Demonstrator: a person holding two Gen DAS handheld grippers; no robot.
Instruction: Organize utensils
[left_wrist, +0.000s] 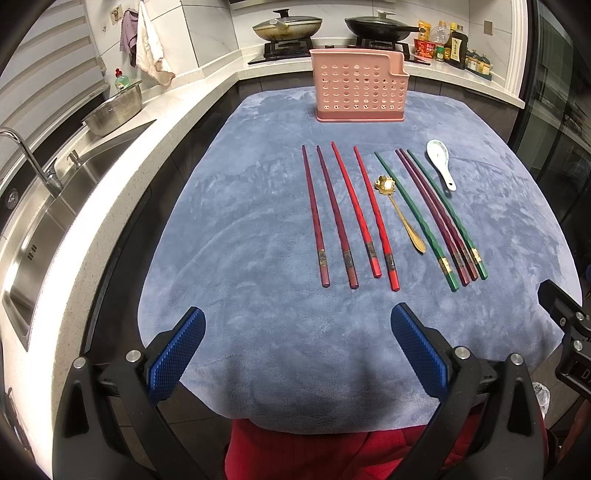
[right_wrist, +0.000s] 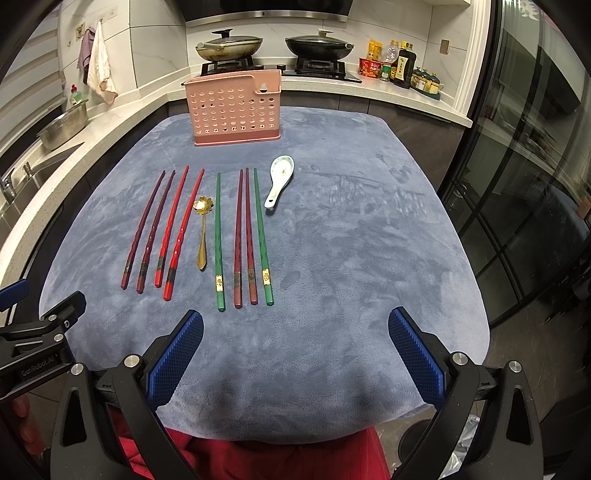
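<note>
A blue-grey plush cloth (left_wrist: 258, 229) covers the tabletop, its nap brushed into streaks; it hangs over the near edge; a kitchen runs round it, with a white counter (left_wrist: 122, 177) and steel sink (left_wrist: 44, 229) along the left edge, and a hob carrying two lidded woks (right_wrist: 229, 46) beyond the far edge; bottles (right_wrist: 402, 64) stand on the counter by the far right corner; dark glazed doors (right_wrist: 524, 184) close the right side.

A pink perforated utensil holder (left_wrist: 358, 88) stands upright at the middle of the far edge; nearer, eight chopsticks (left_wrist: 369, 214) lie in a row running from far to near, tips toward the holder: two dark red, two bright red, then a green, two dark red and a green; a gold spoon (left_wrist: 400, 214) lies between the bright red pair and the first green; a white ceramic spoon (left_wrist: 441, 162) lies just right of the row's far ends.

The right half of the cloth and the strip along the near edge are bare; the left gripper (left_wrist: 297, 347) and right gripper (right_wrist: 295, 347) hover over that near edge, fingers spread wide, holding nothing.
</note>
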